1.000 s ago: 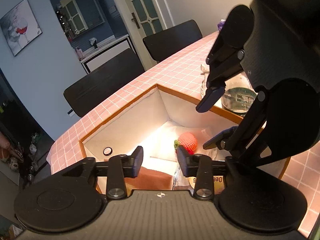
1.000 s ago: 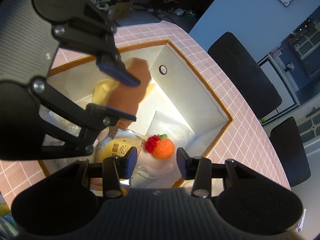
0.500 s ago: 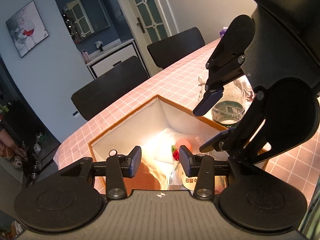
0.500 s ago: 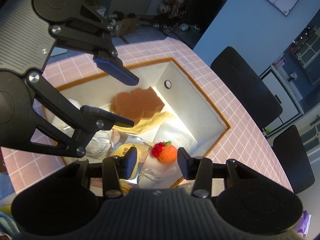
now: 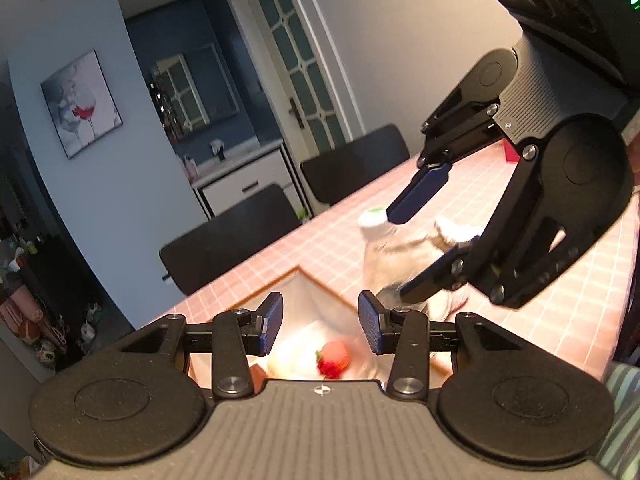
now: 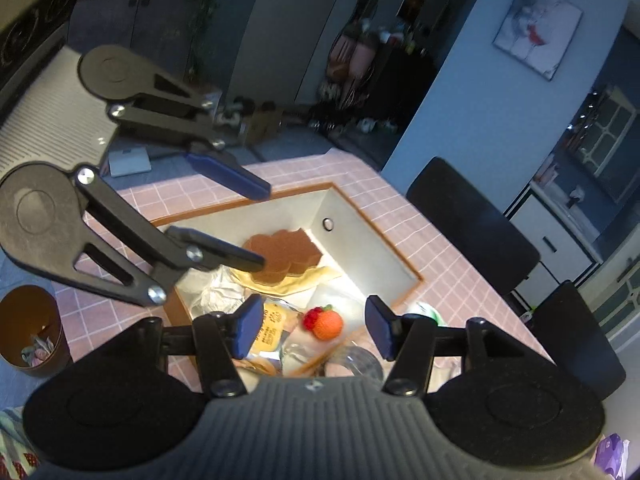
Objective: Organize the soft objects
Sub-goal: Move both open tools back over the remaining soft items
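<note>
A: Where do the soft things sit?

B: In the recessed white bin (image 6: 372, 248) sunk into the pink tiled table (image 6: 452, 276). In the right wrist view, at the centre of the frame, a brown cushion (image 6: 280, 254) lies on a pale yellow cloth (image 6: 316, 278); below it, toward the lower middle, is the orange knitted fruit (image 6: 326, 324) with red berries, beside a yellow packet (image 6: 270, 330) and crumpled clear plastic.

A: And the grippers?

B: The right gripper (image 6: 312, 330) has its jaws opening, with nothing pinched; the fruit only shows far below through the gap. The left gripper (image 5: 320, 322) is spread about halfway and also bare. Each shows in the other's view: the left gripper in the upper left of the right wrist frame, the right gripper at the upper right of the left wrist frame.

A: Anything else on the table?

B: A blurred clear bottle (image 5: 384, 252) with a white cap, right of centre in the left view. Two black chairs (image 5: 236, 236) stand behind the table.
</note>
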Tool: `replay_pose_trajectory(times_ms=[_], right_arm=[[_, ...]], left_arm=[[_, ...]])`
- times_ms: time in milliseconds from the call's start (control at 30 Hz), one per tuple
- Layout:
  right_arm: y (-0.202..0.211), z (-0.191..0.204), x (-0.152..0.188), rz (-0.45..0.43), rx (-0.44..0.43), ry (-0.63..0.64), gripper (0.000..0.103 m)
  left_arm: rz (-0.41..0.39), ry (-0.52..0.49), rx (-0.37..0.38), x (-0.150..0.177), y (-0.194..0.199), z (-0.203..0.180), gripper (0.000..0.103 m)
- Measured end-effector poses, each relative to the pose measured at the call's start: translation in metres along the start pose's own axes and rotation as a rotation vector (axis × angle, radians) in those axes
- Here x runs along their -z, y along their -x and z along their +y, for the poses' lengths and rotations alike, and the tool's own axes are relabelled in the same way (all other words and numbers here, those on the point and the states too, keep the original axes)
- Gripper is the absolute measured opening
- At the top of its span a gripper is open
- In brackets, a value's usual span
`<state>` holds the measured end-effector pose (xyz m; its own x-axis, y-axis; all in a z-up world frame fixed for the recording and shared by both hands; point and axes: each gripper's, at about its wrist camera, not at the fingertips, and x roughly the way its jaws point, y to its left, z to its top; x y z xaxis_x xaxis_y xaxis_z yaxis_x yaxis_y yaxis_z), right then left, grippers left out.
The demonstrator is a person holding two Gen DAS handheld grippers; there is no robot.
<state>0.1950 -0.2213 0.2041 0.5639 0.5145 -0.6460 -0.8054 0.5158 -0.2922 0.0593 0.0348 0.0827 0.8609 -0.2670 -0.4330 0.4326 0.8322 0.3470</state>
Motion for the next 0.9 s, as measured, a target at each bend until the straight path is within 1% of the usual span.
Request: replay_pose_trajectory(times_ms=[100,233,367,500,533,633,700,767,833,900], right_arm=[[0.016,-0.014,0.019,-0.014,0.022,-0.044,0.061],[0.028,-0.035,0.049,-0.014,0.044,-0.127,0.061],[0.036,-0.055,0.080,-0.007,0.064,-0.224,0.062],[0.034,-0.073,0.111,0.005,0.091,-0.331,0.067],[0.032,-0.077,0.118,0.010,0.098,-0.356,0.067],[0.025,-0.089,0.140,0.023,0.114,-0.436,0.068],[0.017,-0.096,0.153,0.033,0.137,-0.482,0.069],[0.005,-0.101,0.167,0.041,0.163,-0.525,0.072],[-0.007,-0.104,0.181,0.058,0.186,-0.561,0.079],[-0.024,-0.110,0.197,0.097,0.187,-0.574,0.079]], left_arm=[[-0.042,0.024,0.015,-0.007,0.005,-0.011,0.050],[-0.075,0.034,0.046,-0.015,0.005,-0.031,0.050],[-0.081,0.053,0.076,-0.022,-0.008,-0.053,0.050],[-0.084,0.056,0.106,-0.025,-0.030,-0.078,0.050],[-0.083,0.060,0.111,-0.026,-0.037,-0.084,0.051],[-0.071,0.089,0.123,-0.026,-0.055,-0.098,0.052],[-0.049,0.095,0.108,-0.024,-0.070,-0.107,0.054],[-0.021,0.102,0.081,-0.022,-0.084,-0.115,0.054],[0.008,0.116,0.070,-0.019,-0.095,-0.123,0.055],[0.032,0.137,0.065,-0.017,-0.109,-0.127,0.058]])
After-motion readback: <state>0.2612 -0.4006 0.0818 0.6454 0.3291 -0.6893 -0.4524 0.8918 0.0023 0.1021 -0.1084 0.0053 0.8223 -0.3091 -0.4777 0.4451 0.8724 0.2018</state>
